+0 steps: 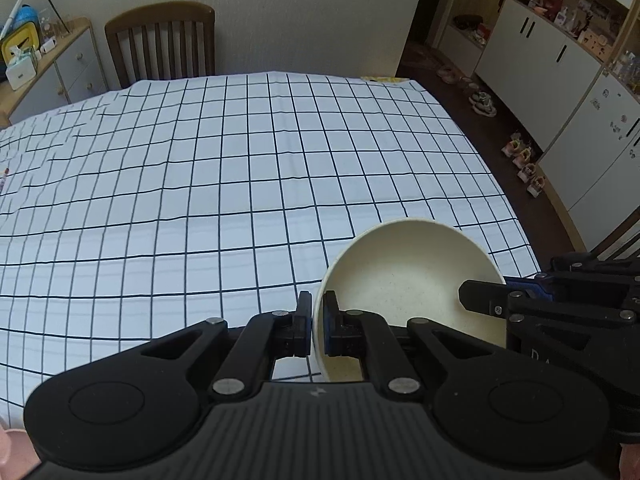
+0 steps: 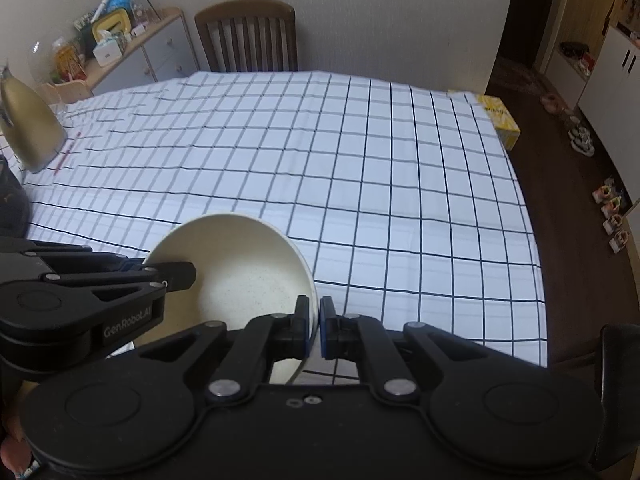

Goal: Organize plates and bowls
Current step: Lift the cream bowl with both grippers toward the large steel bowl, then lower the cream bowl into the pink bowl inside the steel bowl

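Note:
A cream bowl [image 1: 404, 276] is held above the checked tablecloth [image 1: 240, 184] by both grippers. My left gripper [image 1: 317, 326] is shut on the bowl's left rim, one finger inside and one outside. My right gripper [image 2: 315, 326] is shut on the bowl's [image 2: 240, 268] right rim in the same way. Each gripper shows in the other's view: the right one [image 1: 480, 300] reaches in from the right, the left one [image 2: 176, 276] from the left. The bowl is empty and tilted slightly.
A wooden chair [image 1: 160, 44] stands at the table's far edge. A yellow box [image 2: 500, 120] lies at the far right corner. A gold-coloured object [image 2: 28, 128] and a pen lie at the left edge. A pink item [image 1: 12, 452] shows bottom left. Shoes line the floor on the right.

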A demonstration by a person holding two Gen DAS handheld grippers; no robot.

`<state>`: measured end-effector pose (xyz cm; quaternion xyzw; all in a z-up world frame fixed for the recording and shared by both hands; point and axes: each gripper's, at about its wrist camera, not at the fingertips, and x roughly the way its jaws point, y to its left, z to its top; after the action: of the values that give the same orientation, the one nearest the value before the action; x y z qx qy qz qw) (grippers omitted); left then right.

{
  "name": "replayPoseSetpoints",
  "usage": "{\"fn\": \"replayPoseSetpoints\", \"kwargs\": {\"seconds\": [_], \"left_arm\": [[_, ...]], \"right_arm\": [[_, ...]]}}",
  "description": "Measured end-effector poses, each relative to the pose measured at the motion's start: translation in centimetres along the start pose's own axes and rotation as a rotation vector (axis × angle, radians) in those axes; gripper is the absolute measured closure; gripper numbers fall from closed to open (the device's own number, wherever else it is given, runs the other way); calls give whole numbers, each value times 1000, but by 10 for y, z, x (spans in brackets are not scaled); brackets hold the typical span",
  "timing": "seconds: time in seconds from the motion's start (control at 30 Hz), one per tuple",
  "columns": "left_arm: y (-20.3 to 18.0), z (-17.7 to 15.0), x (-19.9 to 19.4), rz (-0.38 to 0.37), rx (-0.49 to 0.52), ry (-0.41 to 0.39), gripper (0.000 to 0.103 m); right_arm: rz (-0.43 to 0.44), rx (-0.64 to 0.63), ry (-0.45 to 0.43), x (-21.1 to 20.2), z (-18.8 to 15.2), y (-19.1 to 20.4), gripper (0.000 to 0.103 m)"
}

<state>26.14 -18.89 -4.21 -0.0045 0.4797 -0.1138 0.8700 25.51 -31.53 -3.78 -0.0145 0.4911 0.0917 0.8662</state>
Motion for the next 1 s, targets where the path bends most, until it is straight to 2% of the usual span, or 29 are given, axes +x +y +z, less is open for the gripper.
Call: {"fn": "replayPoseSetpoints", "kwargs": {"seconds": [0.47, 1.0], "left_arm": [[18, -45, -56, 1, 36, -21, 98], [42, -114, -60, -2, 63, 57, 98]], "right_arm": [[-2, 2, -49, -44, -36, 45, 98], [1, 24, 20, -44, -100, 89, 98]]}}
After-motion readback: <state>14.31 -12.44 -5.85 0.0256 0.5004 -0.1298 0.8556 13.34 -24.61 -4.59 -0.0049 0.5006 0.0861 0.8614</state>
